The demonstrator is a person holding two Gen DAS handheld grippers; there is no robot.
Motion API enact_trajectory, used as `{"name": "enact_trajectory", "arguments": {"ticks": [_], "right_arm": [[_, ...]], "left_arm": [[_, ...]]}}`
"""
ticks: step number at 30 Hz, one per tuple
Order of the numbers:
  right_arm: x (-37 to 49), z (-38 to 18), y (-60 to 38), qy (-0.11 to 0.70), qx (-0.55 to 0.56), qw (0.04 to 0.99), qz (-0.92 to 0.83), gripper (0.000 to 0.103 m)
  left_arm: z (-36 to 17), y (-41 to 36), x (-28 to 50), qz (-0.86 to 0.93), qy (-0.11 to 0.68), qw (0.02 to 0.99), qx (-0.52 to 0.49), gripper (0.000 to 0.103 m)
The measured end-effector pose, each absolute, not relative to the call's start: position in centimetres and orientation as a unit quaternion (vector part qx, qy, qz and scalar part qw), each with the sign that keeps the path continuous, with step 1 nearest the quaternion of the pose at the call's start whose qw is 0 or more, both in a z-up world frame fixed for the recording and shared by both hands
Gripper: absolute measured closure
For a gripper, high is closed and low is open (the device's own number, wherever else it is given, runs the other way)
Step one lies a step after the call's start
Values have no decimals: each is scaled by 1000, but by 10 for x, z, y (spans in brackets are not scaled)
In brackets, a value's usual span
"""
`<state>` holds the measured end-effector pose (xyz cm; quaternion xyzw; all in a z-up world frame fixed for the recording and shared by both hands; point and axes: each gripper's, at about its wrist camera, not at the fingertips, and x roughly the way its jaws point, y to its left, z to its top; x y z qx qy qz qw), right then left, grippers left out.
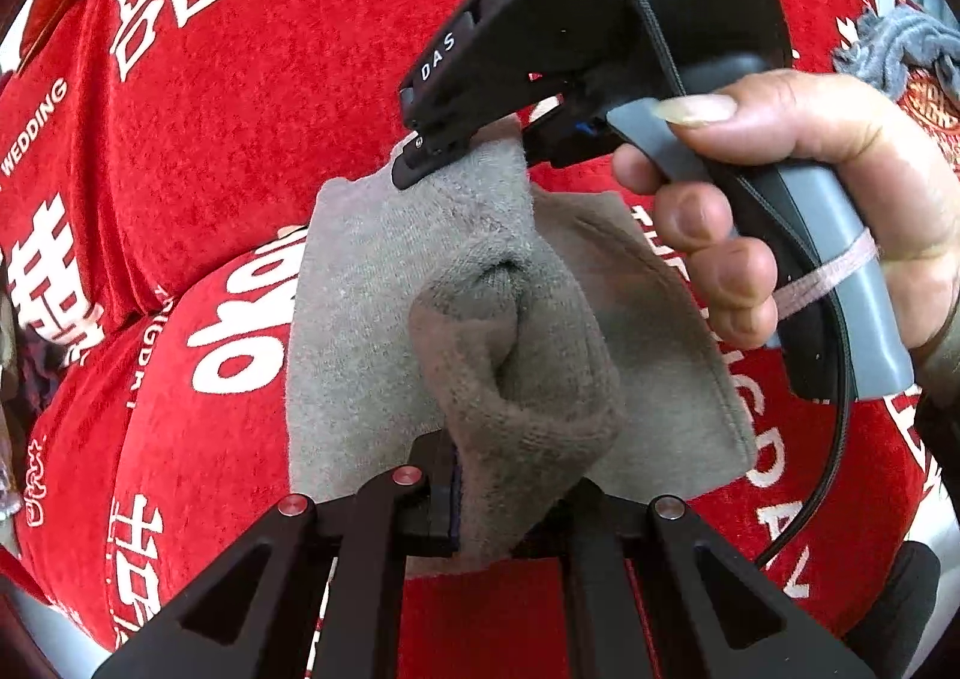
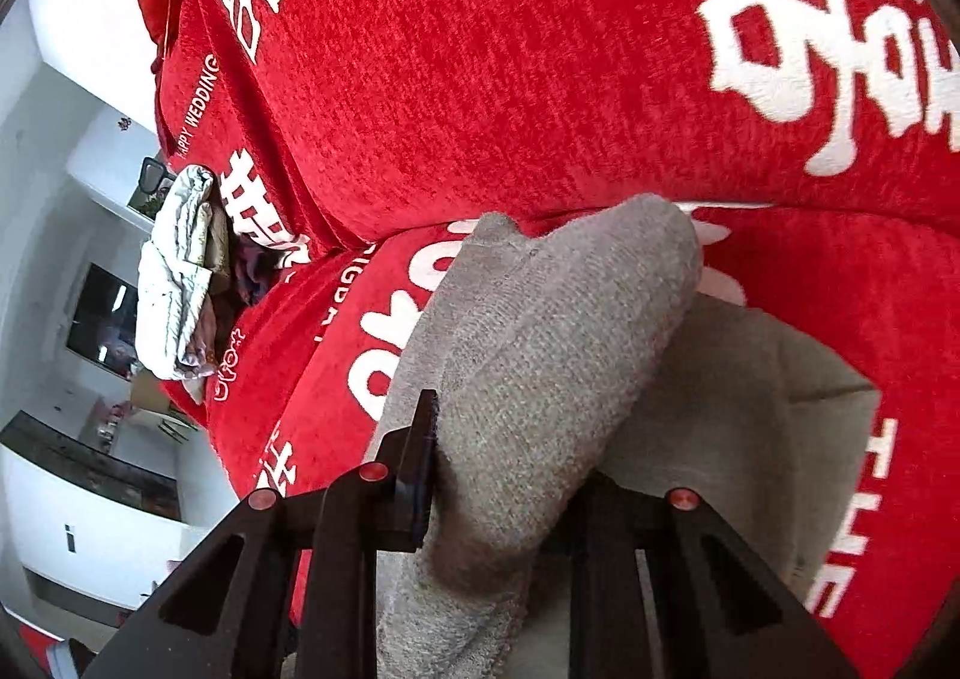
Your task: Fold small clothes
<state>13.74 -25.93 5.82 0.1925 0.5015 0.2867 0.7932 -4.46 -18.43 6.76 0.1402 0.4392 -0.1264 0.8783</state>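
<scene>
1. Left tool pinched on near edge of sock; sock lifted over red cover.
2. Right tool clamps far end. Likely mid-fold: next, bring ends together.
3. Right-side finger hidden by sock in both views; grey heap cropped.

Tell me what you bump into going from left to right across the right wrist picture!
White room wall → crumpled pale cloth → red cover with white writing → grey fuzzy cloth pinched in the right tongs → flat beige cloth → more red cover.
</scene>
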Motion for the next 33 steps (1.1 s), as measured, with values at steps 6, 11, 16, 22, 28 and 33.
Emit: {"name": "enact_trajectory", "arguments": {"ticks": [6,11,16,22,28,33], "right_arm": [[134,59,-280,502,181,796,285,80],[132,62,-298,500,178,798,285,80],[133,58,-312,503,171,799,281,80],[138,54,-323,506,163,799,281,80],[144,35,-333,524,145,795,269,80],[144,7,-341,539,153,787,257,80]], "left_arm": [[69,-201,-48,-131,439,876,151,94],[71,-219,-52,-139,433,875,168,94],[69,-235,-50,-148,437,870,175,94],[65,-257,-48,-155,436,865,196,94],[44,-273,-42,-162,452,851,213,93],[26,-277,-40,-161,462,843,224,93]]}}
